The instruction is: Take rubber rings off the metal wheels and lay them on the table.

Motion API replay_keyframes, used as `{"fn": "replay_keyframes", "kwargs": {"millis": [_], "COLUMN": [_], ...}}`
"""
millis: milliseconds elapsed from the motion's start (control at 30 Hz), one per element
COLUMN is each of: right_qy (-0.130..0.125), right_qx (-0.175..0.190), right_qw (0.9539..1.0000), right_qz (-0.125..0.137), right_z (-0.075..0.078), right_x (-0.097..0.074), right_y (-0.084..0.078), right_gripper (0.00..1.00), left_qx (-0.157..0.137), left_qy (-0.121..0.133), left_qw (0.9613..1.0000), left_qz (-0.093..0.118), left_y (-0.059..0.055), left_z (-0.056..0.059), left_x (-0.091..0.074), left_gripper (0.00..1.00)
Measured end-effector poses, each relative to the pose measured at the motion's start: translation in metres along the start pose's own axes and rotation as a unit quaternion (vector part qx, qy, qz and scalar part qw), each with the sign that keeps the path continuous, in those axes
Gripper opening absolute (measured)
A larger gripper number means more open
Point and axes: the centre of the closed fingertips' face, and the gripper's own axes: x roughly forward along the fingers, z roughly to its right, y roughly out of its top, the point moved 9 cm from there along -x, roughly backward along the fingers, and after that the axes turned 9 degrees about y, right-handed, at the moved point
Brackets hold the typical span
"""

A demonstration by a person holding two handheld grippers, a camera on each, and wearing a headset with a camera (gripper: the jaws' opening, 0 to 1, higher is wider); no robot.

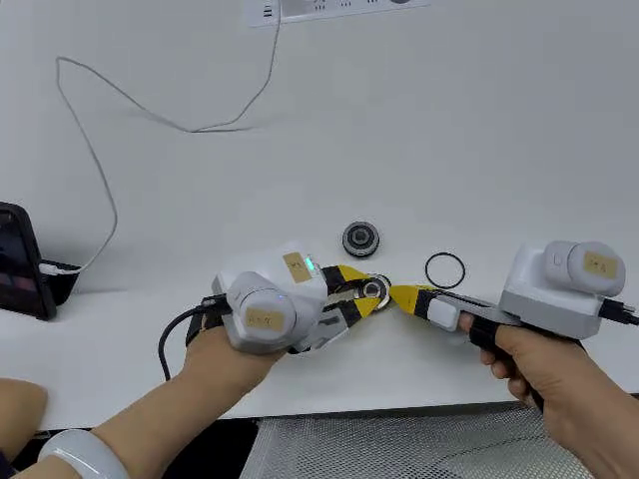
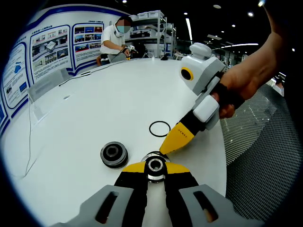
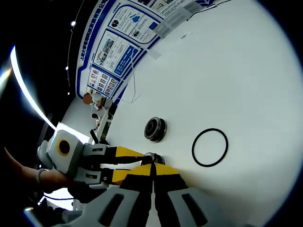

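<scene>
Rubber, soft and stretchy, should peel at the rim of the metal wheel (image 2: 155, 165) the left gripper (image 2: 155, 169) clamps, right gripper (image 2: 164, 150) closed alongside.

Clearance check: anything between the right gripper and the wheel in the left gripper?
Nothing visible. The right gripper has its closed yellow tips at the rim of the small silver metal wheel clamped in the left gripper.
</scene>
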Motion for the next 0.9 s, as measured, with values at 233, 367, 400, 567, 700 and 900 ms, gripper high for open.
{"fn": "replay_keyframes", "kwargs": {"millis": [233,367,400,567,700,900], "right_qy": [0.005,0.008,0.008,0.013,0.023,0.039], "right_qx": [-0.001,-0.001,-0.001,0.000,0.002,0.003], "right_qw": [1.0000,1.0000,1.0000,0.9999,0.9997,0.9992], "right_qz": [-0.002,-0.003,-0.004,-0.006,-0.006,-0.009], "right_z": [-0.001,-0.001,-0.002,-0.005,-0.008,-0.014], "right_x": [0.002,0.002,0.002,0.003,0.004,0.006], "right_y": [0.000,0.001,0.001,0.001,0.001,0.000], "right_gripper": [0.01,0.01,0.01,0.01,0.01,0.01], "left_qx": [-0.001,-0.002,-0.002,-0.001,-0.001,-0.001], "left_qy": [0.000,0.000,0.000,-0.001,-0.001,-0.001], "left_qw": [1.0000,1.0000,1.0000,1.0000,1.0000,1.0000], "left_qz": [0.000,0.000,0.000,0.000,0.000,0.000], "left_y": [0.000,0.000,0.000,0.000,0.001,0.001], "left_z": [0.000,0.000,0.000,0.000,0.000,0.000], "left_x": [0.000,0.000,0.000,0.000,0.000,0.000], "left_gripper": [0.12,0.12,0.12,0.12,0.12,0.12]}}
